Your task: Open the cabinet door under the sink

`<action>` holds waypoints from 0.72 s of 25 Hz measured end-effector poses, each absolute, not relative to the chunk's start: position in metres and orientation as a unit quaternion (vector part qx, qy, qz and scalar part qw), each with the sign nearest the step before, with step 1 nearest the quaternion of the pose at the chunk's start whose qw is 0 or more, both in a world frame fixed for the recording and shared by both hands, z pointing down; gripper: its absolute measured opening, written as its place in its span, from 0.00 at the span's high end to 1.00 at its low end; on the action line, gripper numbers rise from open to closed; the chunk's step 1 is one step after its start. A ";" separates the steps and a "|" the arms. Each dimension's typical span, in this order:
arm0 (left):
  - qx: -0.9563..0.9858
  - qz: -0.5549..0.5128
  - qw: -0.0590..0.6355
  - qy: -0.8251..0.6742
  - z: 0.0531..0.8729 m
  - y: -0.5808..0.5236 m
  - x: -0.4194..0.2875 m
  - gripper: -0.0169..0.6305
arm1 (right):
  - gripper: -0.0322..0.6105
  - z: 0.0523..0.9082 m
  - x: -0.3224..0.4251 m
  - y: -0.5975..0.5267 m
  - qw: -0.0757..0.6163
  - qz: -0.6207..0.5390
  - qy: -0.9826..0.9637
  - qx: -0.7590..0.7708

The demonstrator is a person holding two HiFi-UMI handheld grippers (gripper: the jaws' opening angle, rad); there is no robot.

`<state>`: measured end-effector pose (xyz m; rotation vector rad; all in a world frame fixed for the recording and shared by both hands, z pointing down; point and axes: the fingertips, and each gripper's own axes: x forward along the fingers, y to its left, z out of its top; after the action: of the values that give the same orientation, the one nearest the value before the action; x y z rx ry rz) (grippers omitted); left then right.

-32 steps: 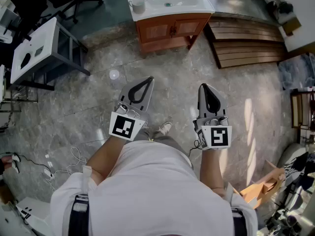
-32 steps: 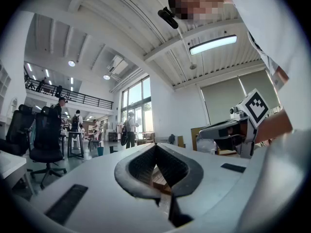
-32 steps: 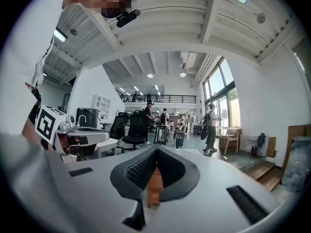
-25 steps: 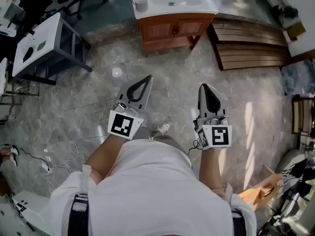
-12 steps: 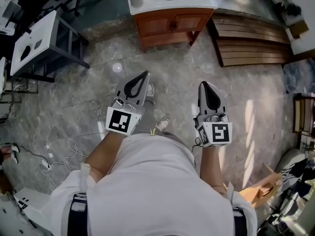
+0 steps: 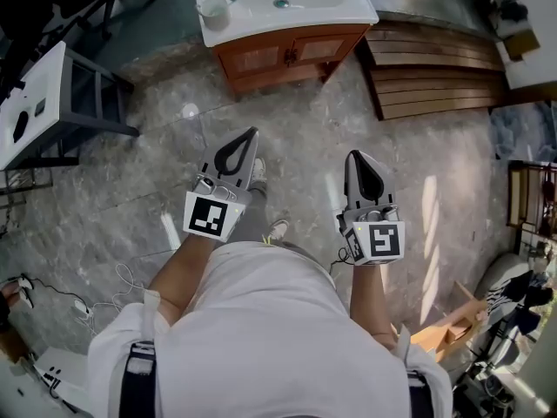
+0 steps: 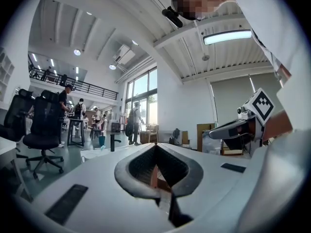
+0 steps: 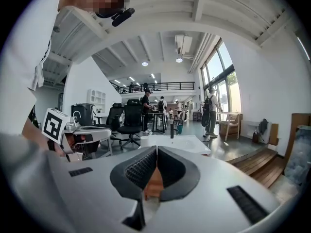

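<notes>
The sink cabinet (image 6: 287,55) is orange-brown wood with two small doors, both closed, under a white basin top (image 6: 348,5). It stands at the top of the head view, well ahead of both grippers. My left gripper (image 6: 251,134) and right gripper (image 6: 354,156) are held side by side at waist height, both shut with nothing between the jaws. In the left gripper view, my left gripper (image 7: 156,146) points toward the basin's black faucet (image 7: 112,142). Beyond my right gripper (image 8: 157,148) in its own view lies the white basin top (image 8: 181,142).
A cup (image 6: 213,11) stands on the basin's left corner. Wooden slat platforms (image 6: 435,68) lie right of the cabinet. A white-topped metal frame (image 6: 43,103) stands at the left. Cables (image 6: 78,299) trail at lower left, cardboard (image 6: 452,325) at lower right. The floor is grey stone.
The person has stepped forward, one shoe now ahead between the grippers. The cabinet has shifted a little left in the head view. Both grippers have stayed shut.
</notes>
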<state>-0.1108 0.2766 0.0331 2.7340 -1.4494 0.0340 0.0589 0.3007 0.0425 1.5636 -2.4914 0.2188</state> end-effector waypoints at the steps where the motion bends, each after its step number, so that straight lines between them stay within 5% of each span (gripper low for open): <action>1: 0.883 0.013 0.029 -0.468 0.037 0.259 -0.113 0.96 | 0.90 0.043 0.055 0.281 0.098 0.074 -0.841 0.527; 18: 0.895 0.007 0.041 -0.443 0.045 0.084 -0.135 0.96 | 0.90 0.019 0.018 0.103 0.097 0.060 -0.834 0.539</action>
<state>-0.1346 0.0844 0.0448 2.7424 -1.3575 0.0200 0.0176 0.1030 0.0190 1.5978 -2.4714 0.1765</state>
